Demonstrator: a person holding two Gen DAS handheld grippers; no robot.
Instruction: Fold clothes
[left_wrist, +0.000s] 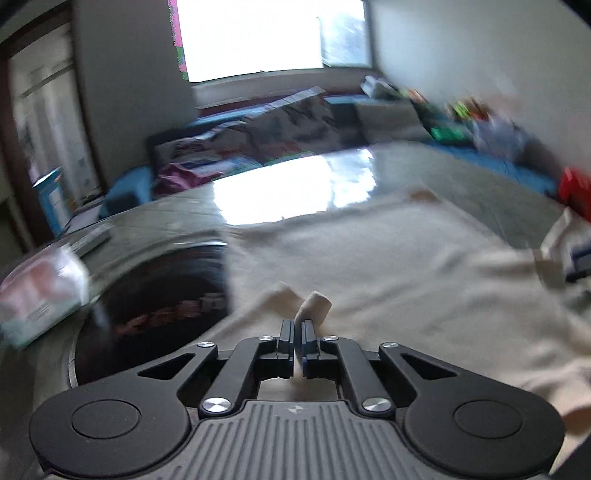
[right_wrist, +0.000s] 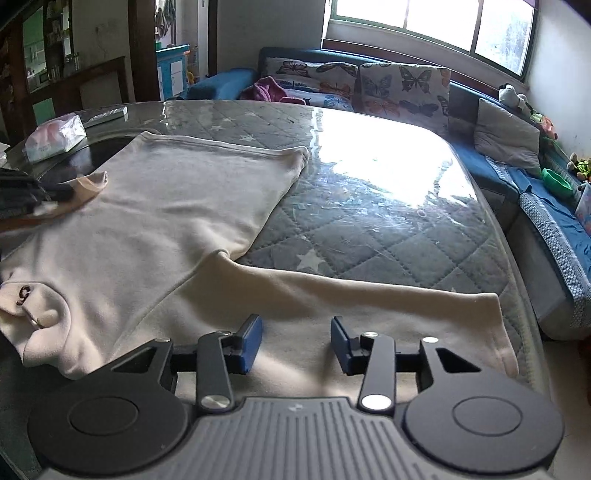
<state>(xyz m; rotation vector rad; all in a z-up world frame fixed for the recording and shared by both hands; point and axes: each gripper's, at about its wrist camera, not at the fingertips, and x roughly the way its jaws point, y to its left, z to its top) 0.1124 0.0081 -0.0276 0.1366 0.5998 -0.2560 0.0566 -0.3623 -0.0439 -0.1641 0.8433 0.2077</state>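
Left gripper (left_wrist: 298, 328) first: its two black fingers are pressed almost together, pinching a small fold of the cream long-sleeved sweatshirt (left_wrist: 388, 266), and a nub of the cloth pokes up just past the fingertips. The left wrist view is smeared with blur, so fine detail beyond that is lost.

Over to the right gripper (right_wrist: 296, 338): its two blue-padded fingers (right_wrist: 251, 341) stand wide apart, gripping nothing, poised just above one cream sleeve (right_wrist: 369, 302); whether the pads touch the fabric I cannot tell.

Count it up: one sweatshirt (right_wrist: 166, 206), spread flat on the grey quilted table cover under clear plastic (right_wrist: 369, 206). One sleeve stretches out to the right, ending near the table's edge, directly beyond the open fingers. The body of the garment runs away to the far left, its hem lying across the table. The collar (right_wrist: 33, 302), with a dark mark on its label, is bunched at the near left. In the right wrist view the left gripper (right_wrist: 22, 195) shows at the left edge on the cloth.

One pink-and-white tissue pack (right_wrist: 53, 137) sits at the table's far left corner. Two butterfly-print cushions (right_wrist: 402, 88) lean on the blue sofa (right_wrist: 498, 173) behind.
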